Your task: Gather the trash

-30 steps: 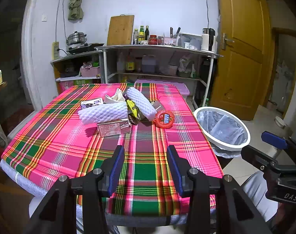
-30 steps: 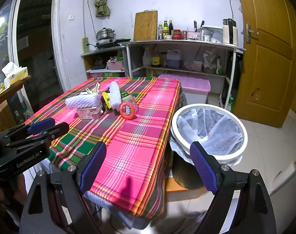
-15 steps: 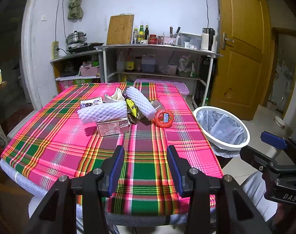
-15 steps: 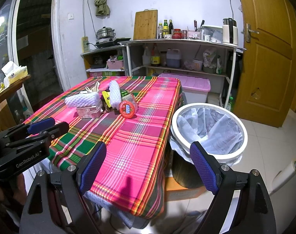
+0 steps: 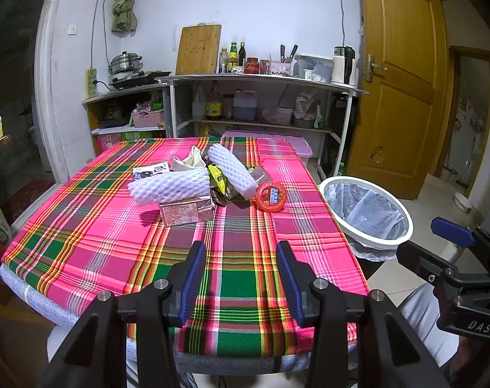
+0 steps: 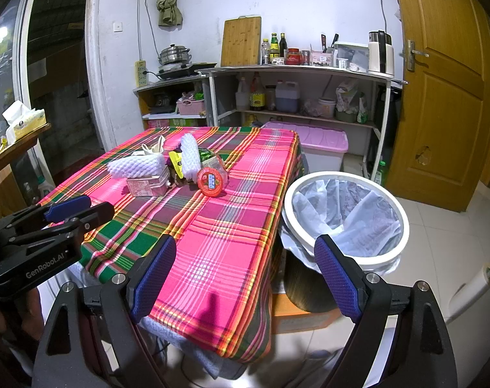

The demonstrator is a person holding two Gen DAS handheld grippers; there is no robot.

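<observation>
The left gripper [image 5: 241, 278] hovers over the near edge of a table [image 5: 93, 242] covered in a pink, green and yellow plaid cloth, its blue-padded jaws parted about halfway with nothing between them. The right gripper [image 6: 245, 278] hangs beyond the table's right corner, its jaws spread wide and empty.

Ahead of the left gripper, well apart from its fingertips, the trash lies in one heap near the middle of the table. A white foam fruit net [image 5: 169, 186] rests on top of a small pink carton [image 5: 185, 213]; a second foam net [image 5: 233, 169] leans tilted just to the right of it, with a yellow wrapper [image 5: 217, 177] wedged between the two. A round red lid-sealed cup [image 5: 270, 196] sits at the heap's right edge, touching the second net. Behind the heap lie a crumpled white bag [image 5: 190, 160] and a flat printed packet [image 5: 149, 171].

A white-rimmed trash bin [image 6: 345, 216] lined with a clear bag stands on the floor just beside the table's right edge, directly ahead of the right gripper's right finger.
</observation>
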